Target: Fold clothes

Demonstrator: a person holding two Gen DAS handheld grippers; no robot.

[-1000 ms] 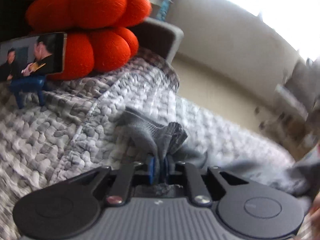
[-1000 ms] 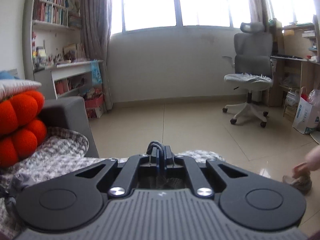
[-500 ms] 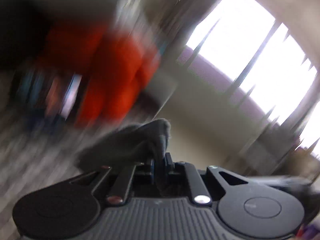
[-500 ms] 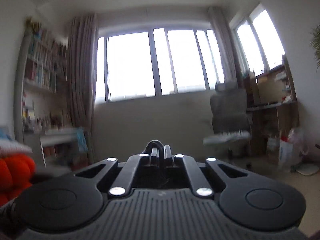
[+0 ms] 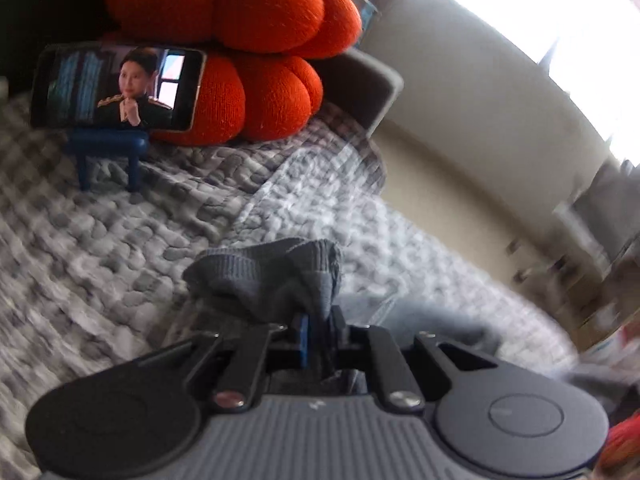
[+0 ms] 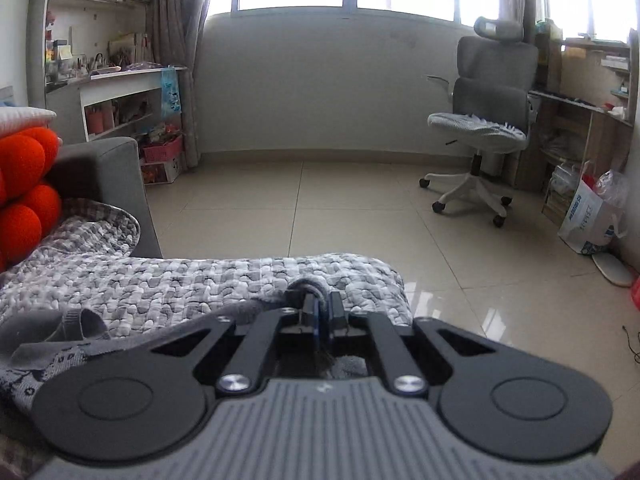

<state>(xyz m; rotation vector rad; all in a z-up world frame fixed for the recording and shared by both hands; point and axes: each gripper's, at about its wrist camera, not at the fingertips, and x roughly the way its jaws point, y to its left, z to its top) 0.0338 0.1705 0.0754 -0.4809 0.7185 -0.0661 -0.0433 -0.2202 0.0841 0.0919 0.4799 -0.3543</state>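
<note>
- L claw is pressed together, pinching a bunched fold of the grey knit garment; the ribbed hem bulges up just ahead of the tips and a bit to their left.
- R claw is also pressed together, pinching another part of the same grey cloth; a small loop of fabric pokes up right at the tips, and the rest trails away to the claw's left and under its body.
- More of that cloth (ribbed band, w/ a patterned grey piece beside it) lies low to the left of the R claw.
- Both claws sit over a grey-and-white pebble-quilted cover on a sofa; the garment rests on it.
- Ahead of the L claw & to its left: a phone playing video, propped on a small blue stand, touching an orange lobed cushion behind it.
- Grey sofa arm is ahead-left of the R claw, w/ the cushion beside it.
- Far ahead of the R claw, to its right: a grey office chair on a tiled floor, well apart from the sofa.
- L view is motion-blurred toward the edges, so detail on its right side can't be made out.
</note>
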